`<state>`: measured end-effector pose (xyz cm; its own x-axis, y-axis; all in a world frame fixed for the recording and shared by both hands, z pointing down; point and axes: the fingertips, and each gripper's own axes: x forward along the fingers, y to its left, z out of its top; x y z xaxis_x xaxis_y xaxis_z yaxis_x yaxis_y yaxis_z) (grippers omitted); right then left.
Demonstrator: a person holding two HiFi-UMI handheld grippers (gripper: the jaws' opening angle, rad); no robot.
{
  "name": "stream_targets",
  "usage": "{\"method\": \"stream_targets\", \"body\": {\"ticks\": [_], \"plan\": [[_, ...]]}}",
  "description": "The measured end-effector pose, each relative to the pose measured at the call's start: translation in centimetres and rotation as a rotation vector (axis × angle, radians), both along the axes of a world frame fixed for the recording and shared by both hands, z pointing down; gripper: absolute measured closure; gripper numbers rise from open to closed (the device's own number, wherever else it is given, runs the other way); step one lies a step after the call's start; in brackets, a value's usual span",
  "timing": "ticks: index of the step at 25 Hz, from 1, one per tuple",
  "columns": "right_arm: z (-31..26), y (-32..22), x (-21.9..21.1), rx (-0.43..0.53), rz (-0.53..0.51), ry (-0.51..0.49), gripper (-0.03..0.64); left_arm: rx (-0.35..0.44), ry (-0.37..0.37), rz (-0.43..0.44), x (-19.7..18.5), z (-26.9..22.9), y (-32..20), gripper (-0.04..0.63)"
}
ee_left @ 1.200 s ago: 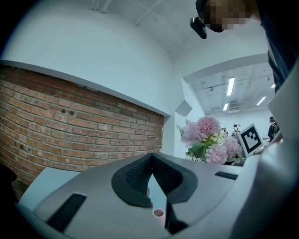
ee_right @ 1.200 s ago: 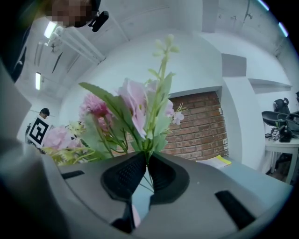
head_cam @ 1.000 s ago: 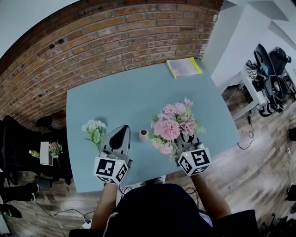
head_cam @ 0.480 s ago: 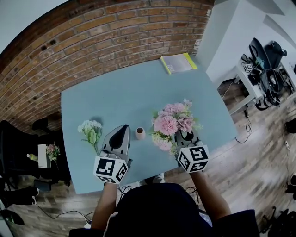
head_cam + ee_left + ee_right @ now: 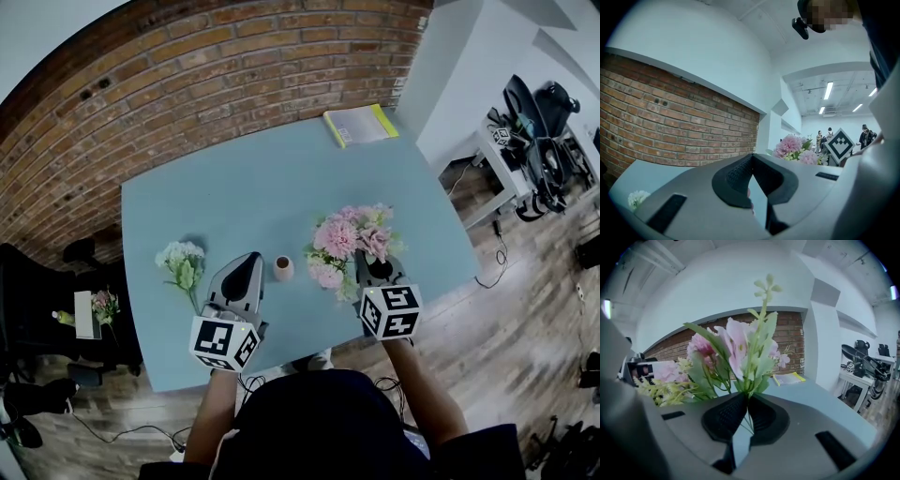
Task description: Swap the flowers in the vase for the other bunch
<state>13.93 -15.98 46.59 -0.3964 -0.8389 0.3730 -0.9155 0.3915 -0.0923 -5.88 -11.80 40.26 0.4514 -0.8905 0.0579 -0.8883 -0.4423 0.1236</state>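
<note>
A bunch of pink flowers (image 5: 349, 242) hangs over the blue table (image 5: 234, 197), right of a small pinkish vase (image 5: 283, 268) with nothing in it. My right gripper (image 5: 368, 266) is shut on the bunch's thin green stems; in the right gripper view the stems pass between the closed pads (image 5: 729, 416) and the blooms (image 5: 736, 350) rise above them. A white bunch (image 5: 183, 263) lies on the table at the left. Beside it, just left of the vase, my left gripper (image 5: 251, 259) is shut and empty, its jaws (image 5: 751, 161) touching; the pink bunch (image 5: 792, 147) shows beyond them.
A yellow-edged booklet (image 5: 361, 125) lies at the table's far right corner. A brick wall (image 5: 187, 84) runs behind the table. A dark chair with another small bunch (image 5: 103, 302) stands at the left, and equipment on a white stand (image 5: 534, 141) at the right.
My right gripper has sunk toward the table with the pink bunch and tipped its nose downward. The left gripper, the vase and the white bunch have stayed put.
</note>
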Motion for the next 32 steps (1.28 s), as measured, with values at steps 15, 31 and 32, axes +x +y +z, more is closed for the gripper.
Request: {"method": "stream_targets", "body": {"ticks": [15,31,32], "plan": [[4.8,-0.6,0.4,-0.236,0.03,0.041,0.595,-0.011,-0.002,-0.01,-0.5,0.4,-0.2,0.588],[9.4,-1.4,0.9,-0.335,0.015,0.092,0.595,-0.034,-0.013,-0.035,-0.5,1.2,-0.8,0.588],[9.7,-1.4,0.9,-0.343,0.014,0.094,0.595,-0.035,-0.015,-0.037,-0.5,1.2,-0.8,0.588]]}}
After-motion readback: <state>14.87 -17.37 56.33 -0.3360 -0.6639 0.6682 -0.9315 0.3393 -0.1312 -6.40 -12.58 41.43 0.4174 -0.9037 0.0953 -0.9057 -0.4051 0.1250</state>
